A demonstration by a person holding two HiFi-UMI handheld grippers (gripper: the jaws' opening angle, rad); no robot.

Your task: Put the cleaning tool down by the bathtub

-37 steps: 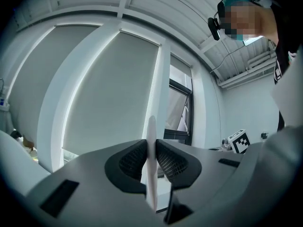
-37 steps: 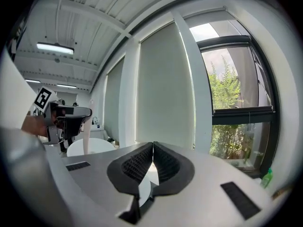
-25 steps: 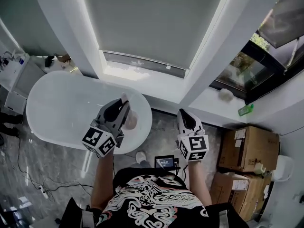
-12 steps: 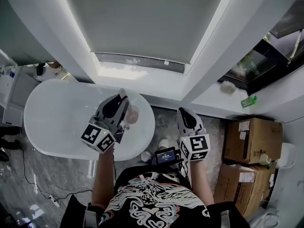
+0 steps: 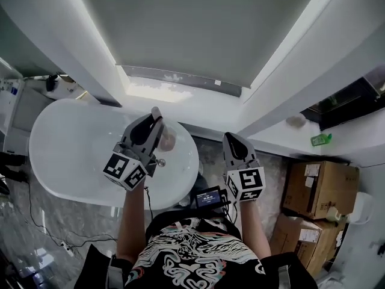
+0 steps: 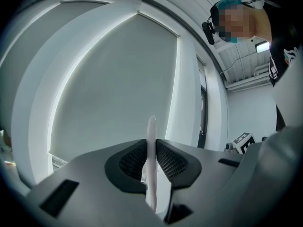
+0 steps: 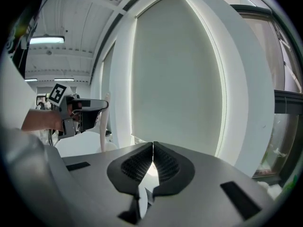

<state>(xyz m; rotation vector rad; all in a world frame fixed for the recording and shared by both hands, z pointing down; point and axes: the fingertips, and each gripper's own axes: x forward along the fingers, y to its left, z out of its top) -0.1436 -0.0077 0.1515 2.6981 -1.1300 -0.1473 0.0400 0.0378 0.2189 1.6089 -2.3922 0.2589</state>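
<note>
White and slim, the cleaning tool stands pinched between the ribbed pads of my left gripper, over the right end of the bathtub, not yet set down. My right gripper hangs just off that end of the bathtub, above the grey marbled floor, its jaws pressed together on nothing. Behind the bathtub rises a white window recess with a grey blind drawn down. Well to the right of the bathtub sit cardboard boxes, with a green bottle on the ledge above them. A small lit screen hangs at my waist, and cables trail on the floor in front of the bathtub. Nothing stands between the tool and the bathtub's rim.

Set against a second ago, the left gripper keeps the same grip but reaches farther in over the bathtub, and the dark window at the right has mostly slid out of view.

The tool's handle is flat and pale, upright, with its rounded tip above the jaws. A pale rounded shape shows just past them; whether it is the tool's head I cannot tell.
</note>
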